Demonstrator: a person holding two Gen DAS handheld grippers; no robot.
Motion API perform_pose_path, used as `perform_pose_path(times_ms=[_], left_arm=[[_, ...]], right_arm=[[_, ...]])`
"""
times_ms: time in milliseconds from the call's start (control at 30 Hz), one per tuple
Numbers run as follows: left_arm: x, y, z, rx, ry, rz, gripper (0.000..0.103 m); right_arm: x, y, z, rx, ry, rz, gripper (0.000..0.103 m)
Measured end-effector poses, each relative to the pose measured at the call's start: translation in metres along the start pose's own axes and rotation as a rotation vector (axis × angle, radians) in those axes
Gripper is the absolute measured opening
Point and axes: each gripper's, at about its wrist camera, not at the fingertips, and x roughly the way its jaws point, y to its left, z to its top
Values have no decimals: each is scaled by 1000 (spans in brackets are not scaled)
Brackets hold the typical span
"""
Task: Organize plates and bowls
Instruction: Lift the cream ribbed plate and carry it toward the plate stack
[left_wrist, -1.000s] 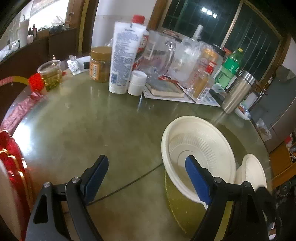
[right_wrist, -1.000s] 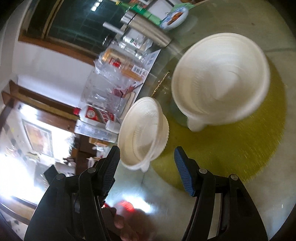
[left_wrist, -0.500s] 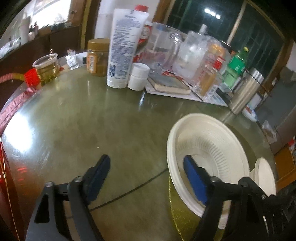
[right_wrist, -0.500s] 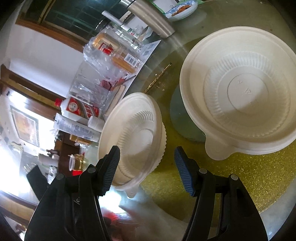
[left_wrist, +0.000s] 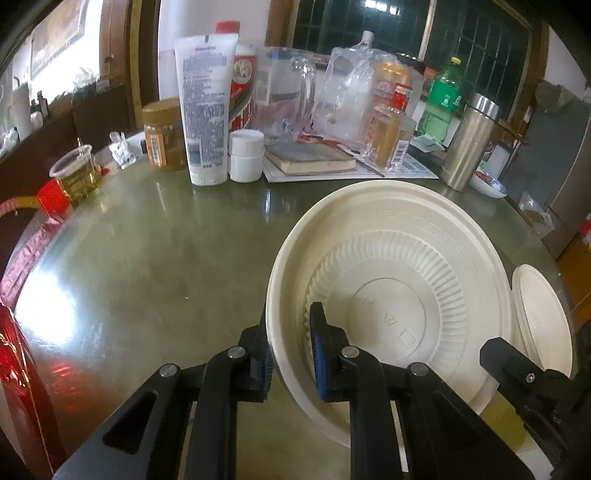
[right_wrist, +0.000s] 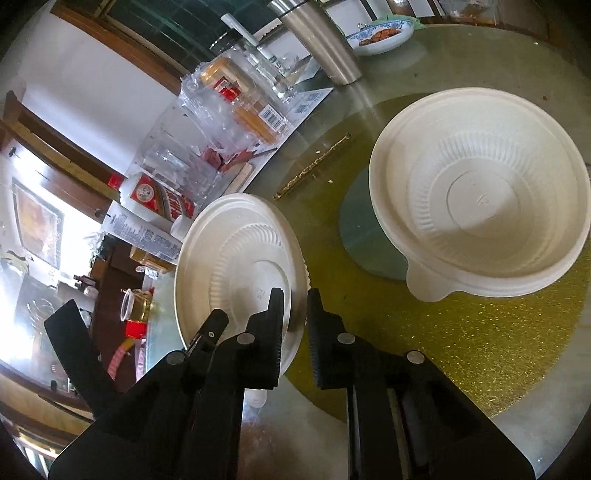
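Observation:
Two cream plastic bowls are on the round glass table. In the left wrist view my left gripper (left_wrist: 290, 354) is shut on the near rim of the large bowl (left_wrist: 399, 280); a smaller bowl (left_wrist: 543, 317) shows at the right edge with the other gripper beside it. In the right wrist view my right gripper (right_wrist: 295, 325) is shut on the rim of the tilted bowl (right_wrist: 236, 266), which is held on edge. The other bowl (right_wrist: 480, 195) sits upright to the right on a gold glittery mat (right_wrist: 498, 339).
The far side of the table holds a white tube (left_wrist: 205, 107), a jar (left_wrist: 162, 133), a clear jug (left_wrist: 284, 96), a book (left_wrist: 310, 158), bottles, a steel tumbler (left_wrist: 467, 140) and a small dish (right_wrist: 380, 37). A cup (left_wrist: 75, 173) stands at the left edge.
Both grippers have closed from wide open onto bowl rims. The left moved forward to the large bowl; the right closed on the tilted bowl.

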Motion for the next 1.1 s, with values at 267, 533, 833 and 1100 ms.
perform_pose_path(times_ms=[267, 533, 833, 1100], left_arm=[[-6, -1, 0, 15, -20, 7, 16], [-12, -1, 0, 24, -43, 8, 16], [-16, -1, 1, 26, -51, -5, 16], [-18, -1, 1, 24, -59, -7, 16]], right_arm=[[-1, 2, -1, -7, 8, -3, 10], [-5, 7, -2, -28, -1, -15, 10], [-7, 8, -4, -32, -18, -29, 10], [-10, 10, -4, -42, -28, -32, 10]])
